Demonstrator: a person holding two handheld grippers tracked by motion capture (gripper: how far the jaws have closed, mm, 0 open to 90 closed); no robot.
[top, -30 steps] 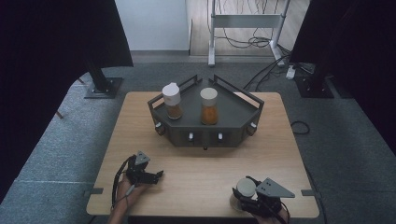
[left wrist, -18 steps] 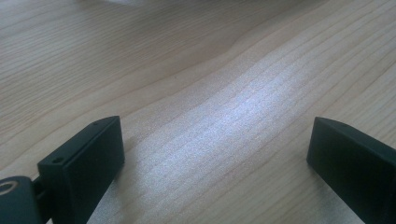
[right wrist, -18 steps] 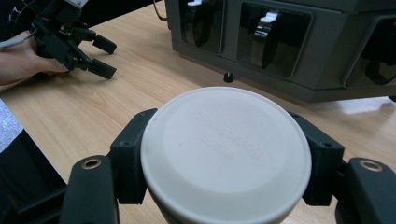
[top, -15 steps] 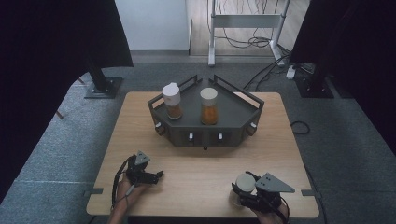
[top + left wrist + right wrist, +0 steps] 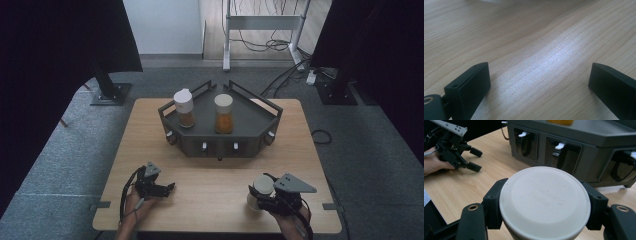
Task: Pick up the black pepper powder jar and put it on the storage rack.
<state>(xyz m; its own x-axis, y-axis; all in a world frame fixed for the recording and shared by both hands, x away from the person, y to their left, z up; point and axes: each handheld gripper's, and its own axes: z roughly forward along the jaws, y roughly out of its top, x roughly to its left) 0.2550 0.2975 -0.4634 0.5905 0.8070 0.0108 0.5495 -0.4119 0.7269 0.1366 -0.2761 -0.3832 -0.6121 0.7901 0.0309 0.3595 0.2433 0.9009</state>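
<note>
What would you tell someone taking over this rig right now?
Right gripper: jaws shut on a white-lidded jar at the table's near right edge.
Left gripper: jaws open, holding nothing, low over the near left of the table.
Dark tray at the far side holds two jars with orange contents.
Likely left: carry the held jar to the tray.

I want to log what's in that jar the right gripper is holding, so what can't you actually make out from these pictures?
- Held jar contents: in the right gripper view its white lid faces the camera and covers the body.
- Same jar in the high view: too small, partly behind the right gripper.
- Raised lettering on the lid: too faint to read.
- Rack top: cut off by the upper edge.
</note>
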